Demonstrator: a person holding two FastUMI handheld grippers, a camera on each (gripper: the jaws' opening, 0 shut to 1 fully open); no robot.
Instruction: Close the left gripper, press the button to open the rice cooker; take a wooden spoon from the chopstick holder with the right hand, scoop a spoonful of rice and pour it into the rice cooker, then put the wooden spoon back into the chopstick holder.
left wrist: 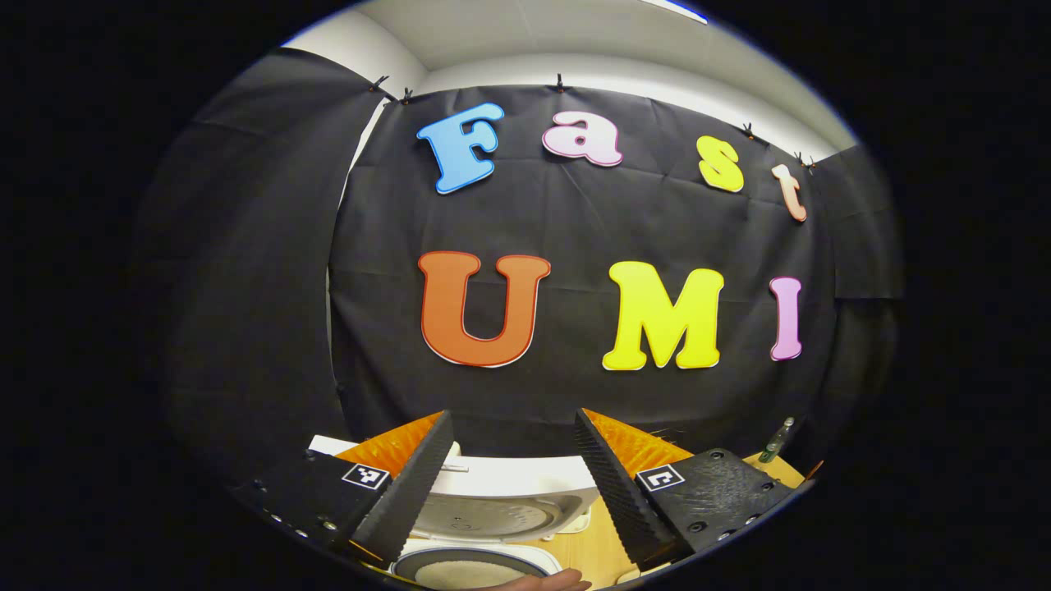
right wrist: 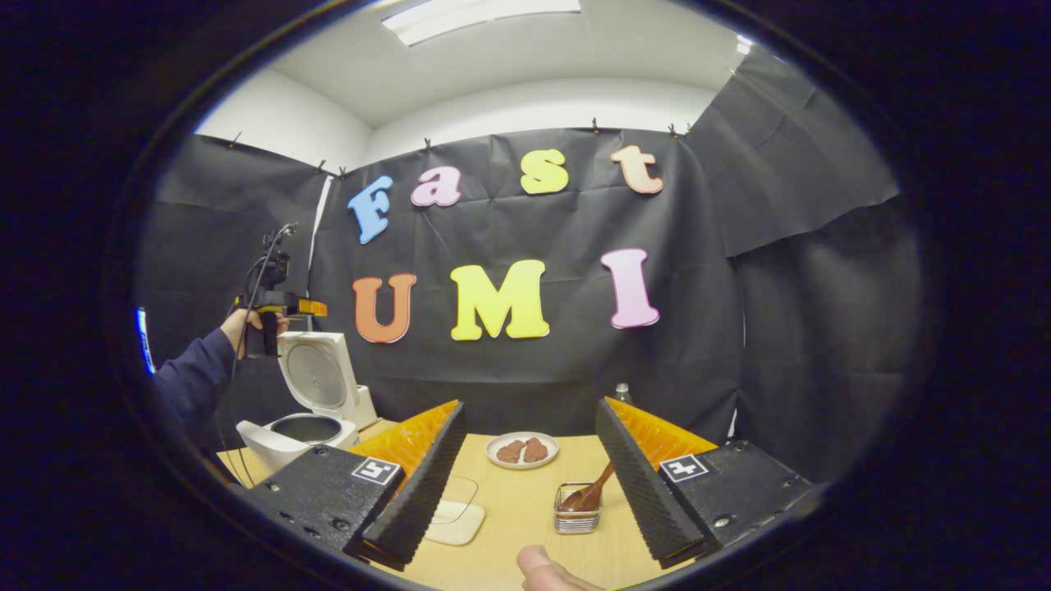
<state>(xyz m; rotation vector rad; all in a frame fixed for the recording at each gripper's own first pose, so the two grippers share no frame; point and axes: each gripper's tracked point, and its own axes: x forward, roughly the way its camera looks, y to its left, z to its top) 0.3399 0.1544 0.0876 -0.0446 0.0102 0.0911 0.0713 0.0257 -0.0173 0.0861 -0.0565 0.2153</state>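
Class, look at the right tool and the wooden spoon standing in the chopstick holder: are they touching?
Apart. The right gripper view shows the right tool open, with bare table between its fingers and the wooden spoon in the chopstick holder.

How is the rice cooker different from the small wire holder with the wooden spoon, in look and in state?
The rice cooker is a white closed-wall body with its lid swung up; the wire holder is a see-through mesh basket with no lid. The rice cooker's pot holds no utensil, while the wooden spoon leans in the wire holder. Both stand on the wooden table.
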